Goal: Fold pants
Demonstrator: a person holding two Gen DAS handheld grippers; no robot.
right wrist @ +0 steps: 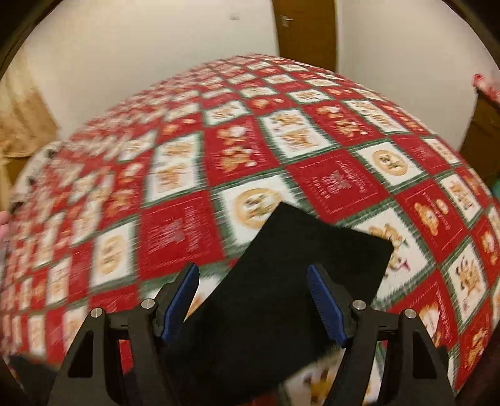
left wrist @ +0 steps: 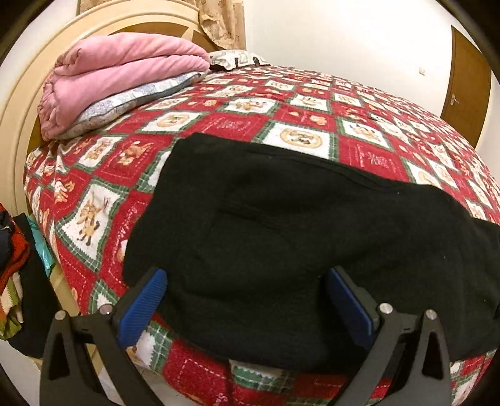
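Black pants (left wrist: 281,237) lie spread on a red, white and green patterned bedspread (left wrist: 218,118). The waist end is toward the near left in the left wrist view and the legs run off to the right. My left gripper (left wrist: 247,281) is open, its blue pads (left wrist: 147,299) on either side of the near part of the pants. In the right wrist view, which is blurred, a leg end of the pants (right wrist: 297,274) lies on the bedspread (right wrist: 175,218). My right gripper (right wrist: 253,278) is open above it, not touching any cloth that I can see.
A folded pink blanket (left wrist: 125,71) on a pale pillow (left wrist: 134,103) sits at the bed's far left by the cream headboard (left wrist: 37,78). A pile of clothes (left wrist: 12,262) hangs left of the bed. A brown door (right wrist: 304,28) stands beyond the bed.
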